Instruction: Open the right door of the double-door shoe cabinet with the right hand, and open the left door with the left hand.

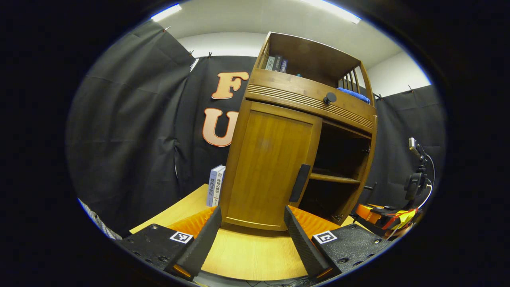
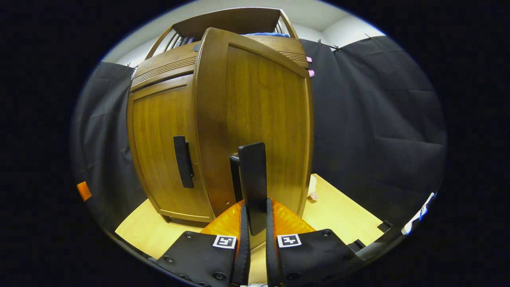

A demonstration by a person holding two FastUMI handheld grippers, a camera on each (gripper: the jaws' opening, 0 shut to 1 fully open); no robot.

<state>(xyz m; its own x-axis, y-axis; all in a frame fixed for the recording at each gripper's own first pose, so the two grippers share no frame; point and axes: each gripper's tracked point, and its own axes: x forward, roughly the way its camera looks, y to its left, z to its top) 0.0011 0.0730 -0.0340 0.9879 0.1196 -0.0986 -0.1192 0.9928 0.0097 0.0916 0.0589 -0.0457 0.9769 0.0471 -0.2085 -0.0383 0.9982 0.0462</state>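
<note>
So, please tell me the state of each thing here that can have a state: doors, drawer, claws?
Right door: swung open, its handle clamped between the fingers of the right claw.
Left door: closed, its handle untouched.
Drawer: closed.
Left claw: open, holding nothing, in front of the left door.
Right claw: shut on the right door's handle.

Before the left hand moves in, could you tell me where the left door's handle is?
In the left gripper view, the handle sits on the closed left door's right edge, beside the open compartment.
</note>
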